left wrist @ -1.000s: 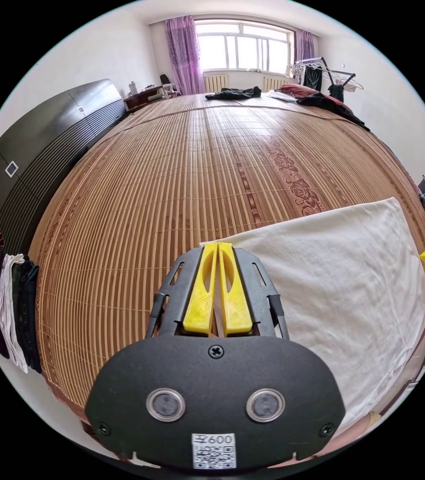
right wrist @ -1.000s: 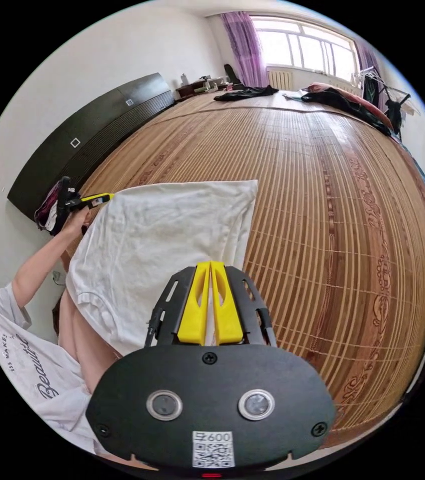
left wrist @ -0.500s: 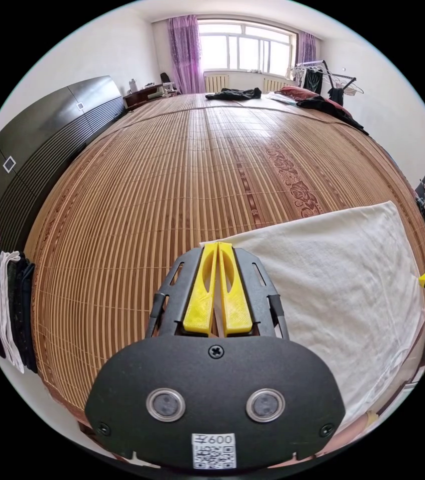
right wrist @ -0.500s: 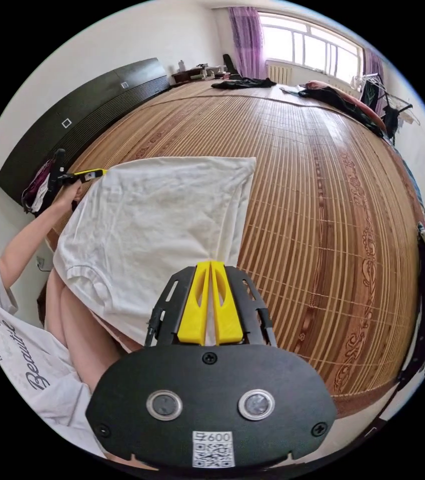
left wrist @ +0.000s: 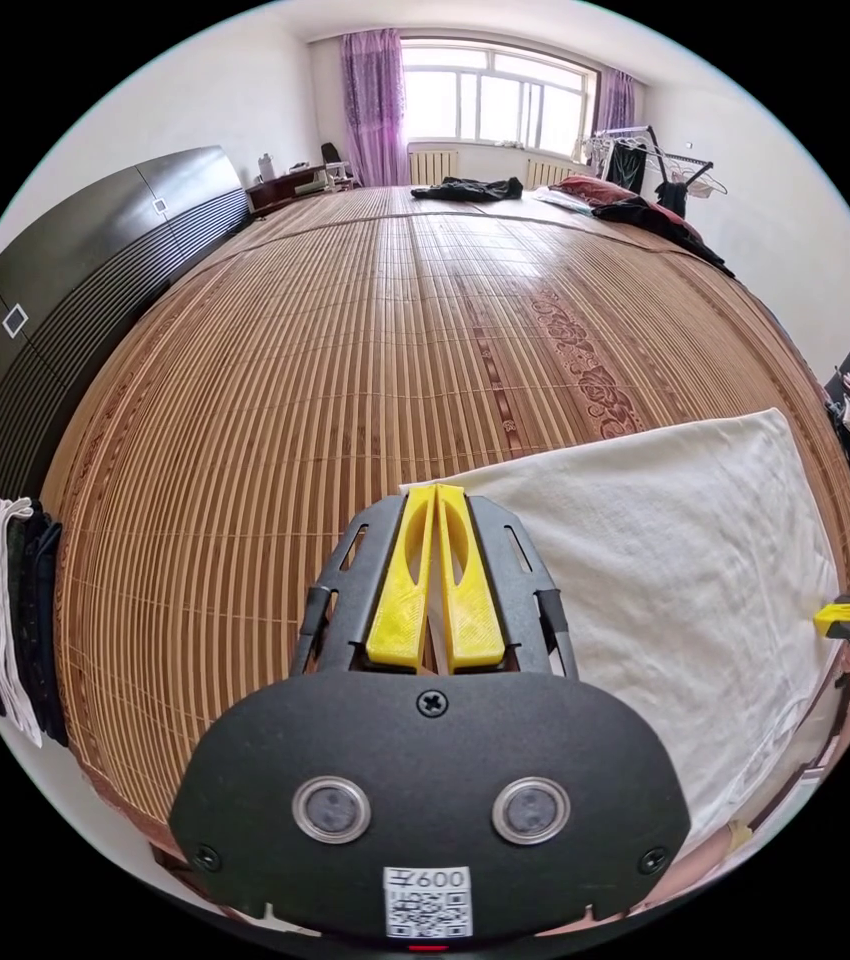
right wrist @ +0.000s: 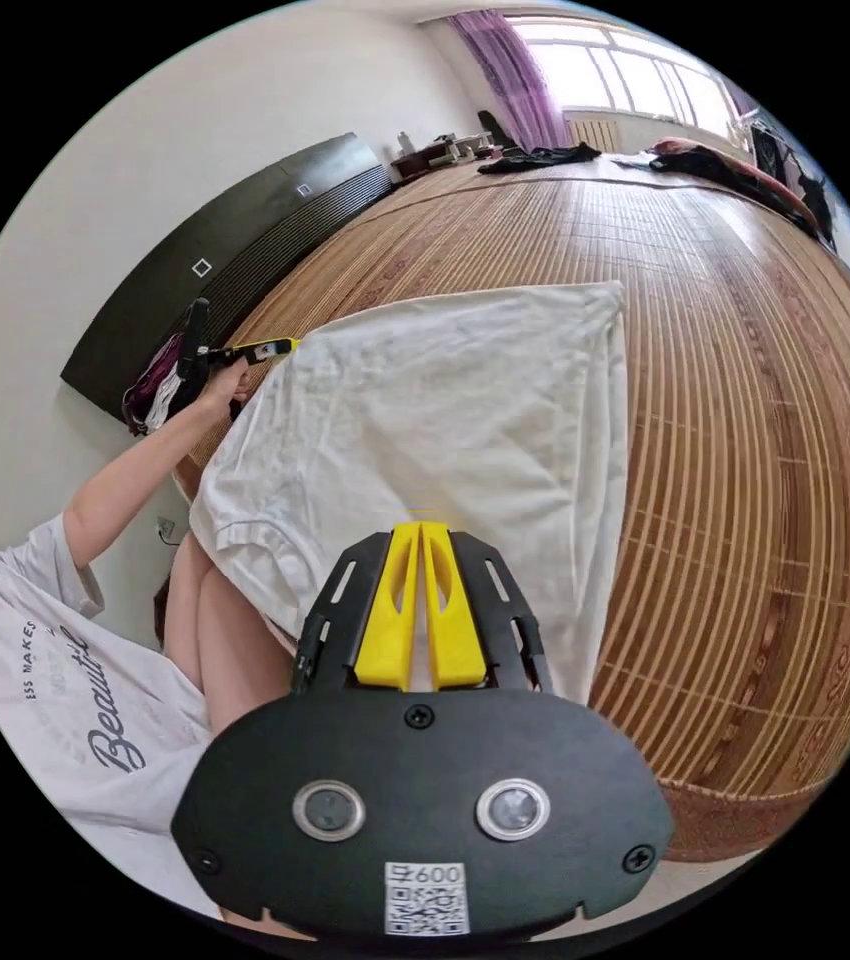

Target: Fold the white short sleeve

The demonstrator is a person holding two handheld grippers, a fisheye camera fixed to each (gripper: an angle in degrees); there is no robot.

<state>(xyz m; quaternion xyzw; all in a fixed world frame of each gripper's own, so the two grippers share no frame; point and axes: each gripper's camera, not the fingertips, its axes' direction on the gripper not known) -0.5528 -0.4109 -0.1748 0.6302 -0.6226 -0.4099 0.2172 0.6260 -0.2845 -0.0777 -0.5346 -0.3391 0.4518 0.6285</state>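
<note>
Fingers (left wrist: pixel 465 590) pinched on white shirt (left wrist: pixel 685 590), arm (right wrist: pixel 135 470) outstretched.

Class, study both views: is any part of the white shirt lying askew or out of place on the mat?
Yes. The white shirt is not wholly on the bamboo mat: its near end, with a sleeve, hangs over the mat's edge by the person's legs. The rest lies fairly flat.

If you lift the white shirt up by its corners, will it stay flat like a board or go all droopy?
Probably droopy. The shirt already hangs limp over the mat's edge, so it bends easily. It looks thin and light, so its middle would likely sag between the two tools.
</note>
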